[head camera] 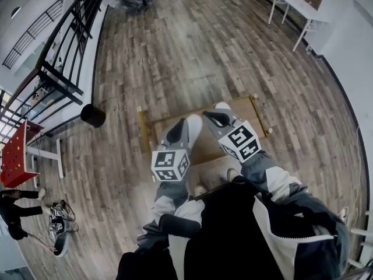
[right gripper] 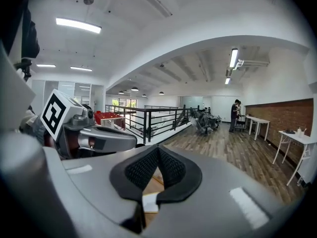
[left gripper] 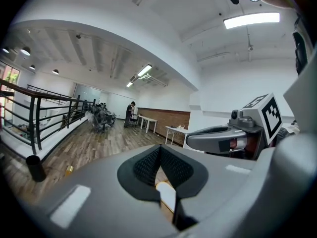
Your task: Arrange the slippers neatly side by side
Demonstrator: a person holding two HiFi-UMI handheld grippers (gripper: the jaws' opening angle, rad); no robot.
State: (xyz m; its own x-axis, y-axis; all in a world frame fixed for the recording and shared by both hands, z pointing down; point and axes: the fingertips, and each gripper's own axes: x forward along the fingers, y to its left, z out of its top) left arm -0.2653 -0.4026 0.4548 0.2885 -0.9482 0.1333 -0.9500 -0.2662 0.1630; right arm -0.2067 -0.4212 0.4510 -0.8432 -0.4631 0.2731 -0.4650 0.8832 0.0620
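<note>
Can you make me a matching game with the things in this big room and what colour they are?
Things:
1. bin
2. table at the left edge
3. desk at the far wall
4. low platform

Colours:
A. white
B. brown wood
C. black
D. red

Pairs: 1-C, 2-D, 3-A, 4-B

in the head view the left gripper [head camera: 192, 124] and right gripper [head camera: 221, 108] cover the middle of the board [head camera: 252, 113], so the slippers cannot be made out there. below closed jaws the left gripper view shows only a white sliver [left gripper: 166, 195], the right gripper view a white scrap [right gripper: 149, 202], each too little to name.
</note>
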